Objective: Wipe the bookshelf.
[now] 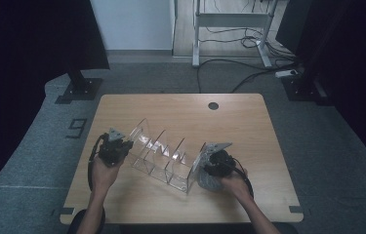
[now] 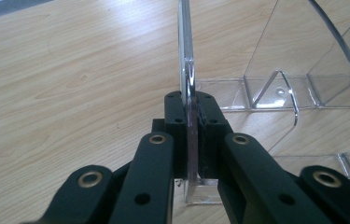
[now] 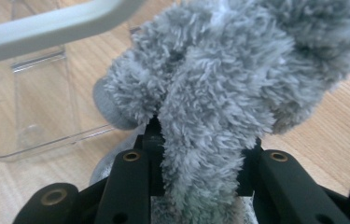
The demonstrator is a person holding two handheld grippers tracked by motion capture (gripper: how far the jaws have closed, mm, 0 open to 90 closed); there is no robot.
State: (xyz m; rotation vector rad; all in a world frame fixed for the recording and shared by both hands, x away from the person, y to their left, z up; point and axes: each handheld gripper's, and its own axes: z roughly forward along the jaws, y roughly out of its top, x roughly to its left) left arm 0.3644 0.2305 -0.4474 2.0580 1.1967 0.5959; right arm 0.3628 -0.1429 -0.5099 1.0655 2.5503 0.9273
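A clear acrylic divider rack point(image 1: 163, 153) lies across the middle of the wooden table. My left gripper point(image 1: 122, 145) is shut on the rack's left end panel; in the left gripper view the thin clear panel point(image 2: 187, 79) stands upright, pinched between the black fingers point(image 2: 176, 116). My right gripper point(image 1: 205, 165) is at the rack's right end, shut on a fluffy grey cloth point(image 1: 209, 181). In the right gripper view the cloth point(image 3: 210, 93) bulges up between the jaws and hides the fingertips, next to the rack's clear wall point(image 3: 46, 135).
The wooden table point(image 1: 180, 109) has a round cable hole point(image 1: 213, 106) near its far edge. Black stands point(image 1: 80, 87) and a white desk frame with cables point(image 1: 232, 29) stand on the grey floor beyond.
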